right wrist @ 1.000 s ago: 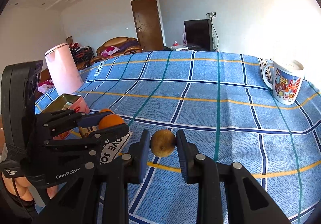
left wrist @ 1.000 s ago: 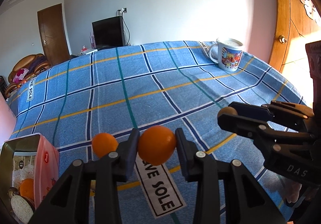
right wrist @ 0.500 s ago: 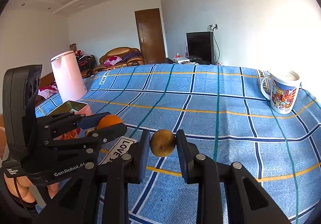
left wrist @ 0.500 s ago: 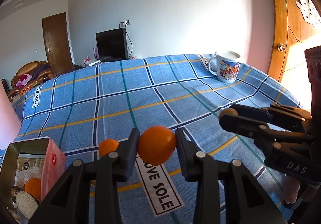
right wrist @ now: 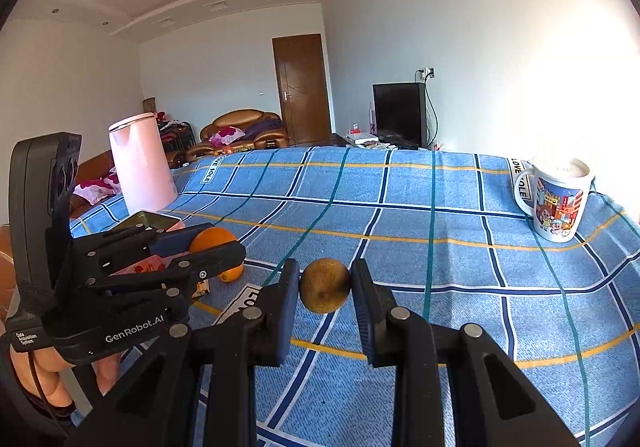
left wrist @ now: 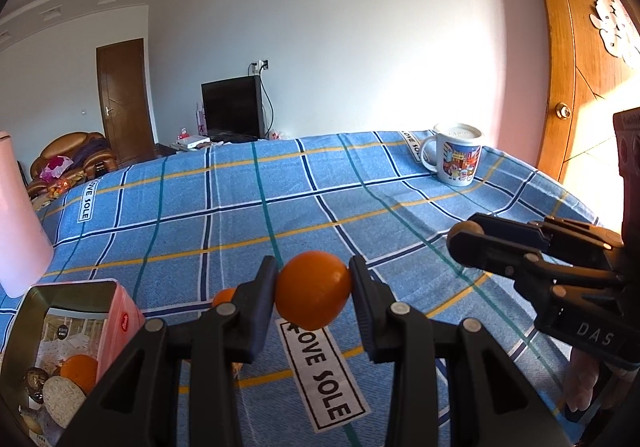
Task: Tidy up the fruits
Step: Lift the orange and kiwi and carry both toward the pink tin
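Note:
My left gripper [left wrist: 313, 295] is shut on an orange [left wrist: 313, 295] and holds it above the blue checked cloth. My right gripper [right wrist: 325, 285] is shut on a brown, rough-skinned round fruit [right wrist: 325, 285], also off the cloth. A second orange [left wrist: 225, 295] lies on the cloth behind my left finger; it also shows in the right wrist view [right wrist: 232, 274] under the left gripper [right wrist: 218, 243]. An open tin box [left wrist: 38, 317] at the lower left holds an orange [left wrist: 79, 370] and other round items. The right gripper [left wrist: 466, 237] shows at the right of the left wrist view.
A printed mug [left wrist: 456, 159] stands at the far right of the cloth, seen too in the right wrist view [right wrist: 558, 197]. A pink kettle [right wrist: 142, 163] stands at the far left behind the tin [right wrist: 154, 221]. A wooden door [left wrist: 576, 67] is right of the table.
Both grippers have risen and tilted up, still holding their fruits. The table and tin sit lower in both views; more wall and ceiling show.

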